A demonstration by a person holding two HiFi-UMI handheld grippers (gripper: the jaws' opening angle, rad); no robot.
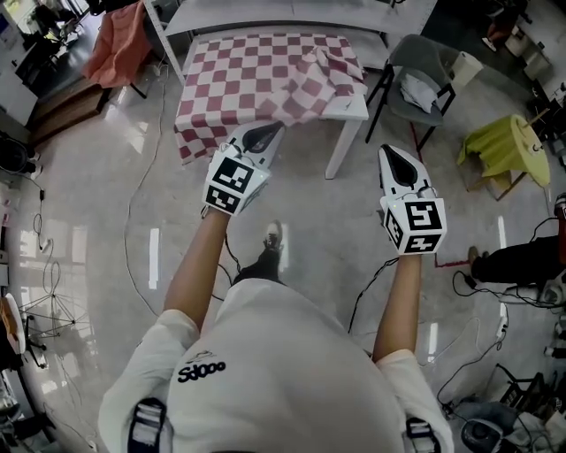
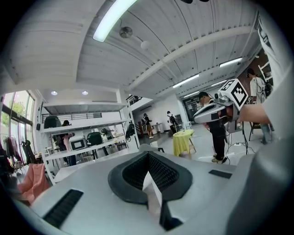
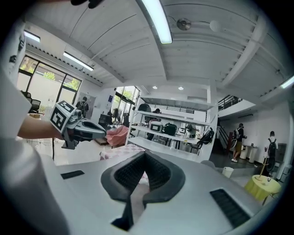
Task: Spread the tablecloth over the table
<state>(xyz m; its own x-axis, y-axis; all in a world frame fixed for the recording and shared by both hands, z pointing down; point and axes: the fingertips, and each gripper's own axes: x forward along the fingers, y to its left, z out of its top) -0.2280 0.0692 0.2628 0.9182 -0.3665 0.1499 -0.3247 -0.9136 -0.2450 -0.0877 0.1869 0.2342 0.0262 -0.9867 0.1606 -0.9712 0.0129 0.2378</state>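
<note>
A red-and-white checked tablecloth [image 1: 256, 75] lies on the white table [image 1: 349, 108] ahead of me. Its right side is bunched into a crumpled heap [image 1: 323, 71], which leaves the near right corner of the table bare. My left gripper [image 1: 278, 126] is shut and empty, with its tip just short of the cloth's front edge. My right gripper [image 1: 386, 149] is also shut and empty; it hangs over the floor to the right of the table leg. In the right gripper view a strip of the checked cloth [image 3: 110, 154] shows beyond the shut jaws, with the left gripper [image 3: 98, 131] off to the left.
A grey chair [image 1: 416, 80] stands right of the table and a yellow-draped stool [image 1: 504, 146] further right. An orange cloth [image 1: 119, 44] hangs at the far left. A second white table [image 1: 292, 13] stands behind. Cables [image 1: 133, 221] trail over the glossy floor. A person's leg [image 1: 522, 261] reaches in at the right.
</note>
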